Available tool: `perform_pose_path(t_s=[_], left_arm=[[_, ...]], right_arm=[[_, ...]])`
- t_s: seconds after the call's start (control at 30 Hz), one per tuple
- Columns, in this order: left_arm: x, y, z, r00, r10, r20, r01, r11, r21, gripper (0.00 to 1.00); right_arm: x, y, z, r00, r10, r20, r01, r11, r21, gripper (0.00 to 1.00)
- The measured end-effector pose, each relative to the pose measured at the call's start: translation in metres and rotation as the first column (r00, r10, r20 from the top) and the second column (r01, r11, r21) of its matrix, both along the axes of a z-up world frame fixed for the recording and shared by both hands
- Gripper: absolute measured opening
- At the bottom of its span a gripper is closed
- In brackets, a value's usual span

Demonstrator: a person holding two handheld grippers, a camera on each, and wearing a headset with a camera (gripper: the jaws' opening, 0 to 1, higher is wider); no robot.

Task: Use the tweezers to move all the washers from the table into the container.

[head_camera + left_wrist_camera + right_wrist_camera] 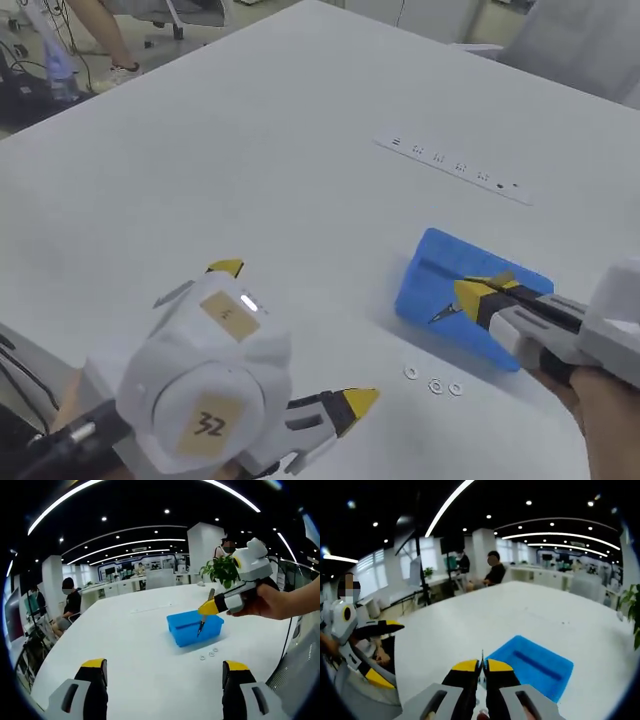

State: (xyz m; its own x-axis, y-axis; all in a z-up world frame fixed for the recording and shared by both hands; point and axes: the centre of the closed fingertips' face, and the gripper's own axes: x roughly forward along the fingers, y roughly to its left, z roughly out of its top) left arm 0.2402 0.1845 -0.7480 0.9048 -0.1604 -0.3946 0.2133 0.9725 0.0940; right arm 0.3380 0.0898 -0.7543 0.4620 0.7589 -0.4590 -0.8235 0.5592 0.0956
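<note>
White table (250, 150), broad and matte, beneath long curved ceiling striplights (125, 544)

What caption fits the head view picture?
Right gripper holds tweezers over the blue container; three washers wait on the table.

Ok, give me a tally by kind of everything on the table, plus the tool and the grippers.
washers: 3
blue container: 1
tweezers: 1
power strip: 1
grippers: 2, left gripper and right gripper
Total: 8
</note>
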Motion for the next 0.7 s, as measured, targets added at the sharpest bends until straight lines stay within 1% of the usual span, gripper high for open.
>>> perform_pose_path(t_s=[0.07,0.1,0.17,0.23,0.33,0.5,0.7], left_arm=[[0.0,0.0,0.0,1.0,0.0,0.001,0.0,1.0,-0.002,0.98],[0.0,0.001,0.0,1.0,0.003,0.0,-0.003,1.0,-0.005,0.97],[0.0,0.001,0.0,1.0,0.004,-0.001,-0.004,1.0,-0.013,0.97],[0.0,0.001,0.001,1.0,0.002,-0.001,-0.002,1.0,-0.018,0.96],[0.0,-0.001,0.0,1.0,-0.006,-0.001,0.006,1.0,-0.015,0.97],[0.0,-0.002,0.001,1.0,-0.012,-0.001,0.012,0.999,-0.033,0.97],[-0.001,-0.007,0.003,0.999,-0.038,0.006,0.038,0.999,-0.036,0.98]], right_arm=[[-0.006,0.0,-0.008,1.0,0.005,-0.022,-0.005,1.0,-0.014,0.02],[-0.008,-0.002,-0.014,1.0,0.006,-0.028,-0.007,0.999,-0.032,0.02],[-0.013,-0.003,-0.022,1.0,0.011,-0.029,-0.013,0.998,-0.057,0.02],[-0.016,-0.004,-0.028,0.999,0.01,-0.05,-0.013,0.998,-0.058,0.02],[-0.02,-0.004,-0.034,0.998,0.008,-0.065,-0.013,0.998,-0.064,0.02],[-0.023,-0.004,-0.037,0.997,-0.008,-0.073,0.004,0.998,-0.066,0.02],[-0.023,0.0,-0.036,0.999,0.0,-0.036,-0.002,0.997,-0.074,0.02]])
